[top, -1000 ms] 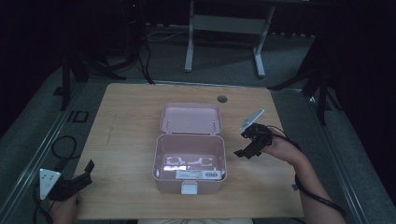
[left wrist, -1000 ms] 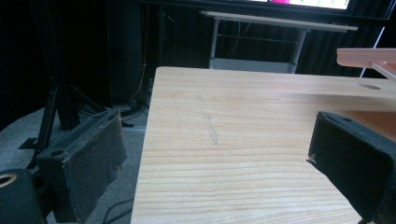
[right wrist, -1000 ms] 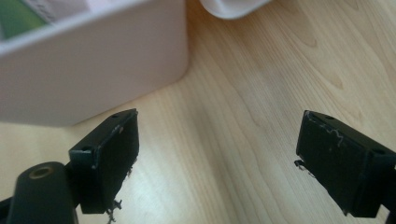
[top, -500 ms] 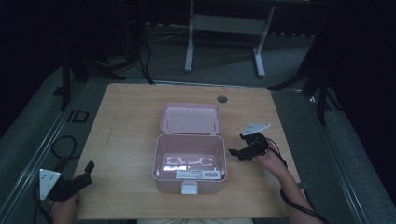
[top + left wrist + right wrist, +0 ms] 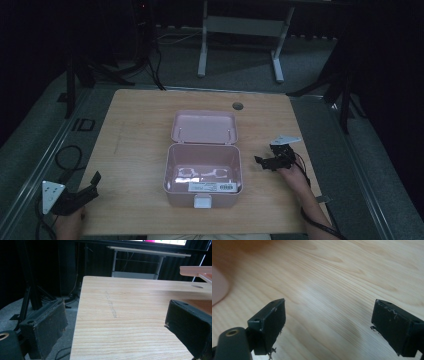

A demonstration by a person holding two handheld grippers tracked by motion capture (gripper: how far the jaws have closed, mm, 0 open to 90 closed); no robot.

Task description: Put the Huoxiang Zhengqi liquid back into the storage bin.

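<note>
A pink plastic box [image 5: 202, 175] is seen at the middle of the wooden surface [image 5: 135, 135], its hinged lid [image 5: 204, 127] laid open behind it; small pale items and a label lie inside. The right gripper [image 5: 270, 162] is held low just beside the box's right wall, fingers [image 5: 269, 322] released and empty. The left gripper [image 5: 80, 195] is held at the near left corner, fingers [image 5: 47, 327] likewise spread. Judged as a reach into the box, the right gripper is best lifted above the rim before being lowered inside.
</note>
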